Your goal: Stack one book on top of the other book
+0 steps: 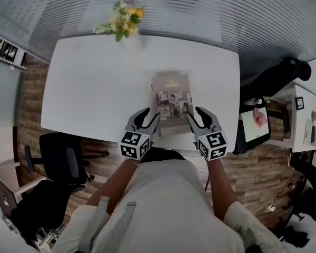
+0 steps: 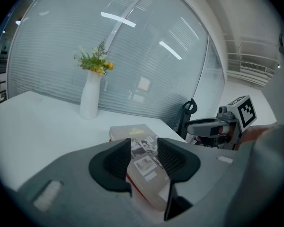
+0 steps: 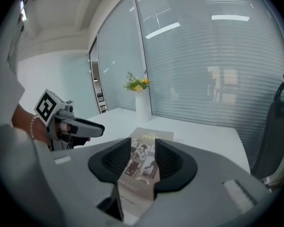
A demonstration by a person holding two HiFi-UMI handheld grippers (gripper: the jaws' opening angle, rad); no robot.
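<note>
Two books lie stacked near the front edge of the white table. The upper book has a grey cover with small photos. In the left gripper view a red edge of the lower book shows under the upper book. My left gripper hovers at the stack's near left corner, and my right gripper at its near right corner. Both stand open, with nothing between the pads. Each gripper view shows the stack through the gap of its own gripper, the left and the right.
A white vase of yellow flowers stands at the table's far edge. A black office chair sits at the left front. A second desk with a tablet and a dark chair lies to the right.
</note>
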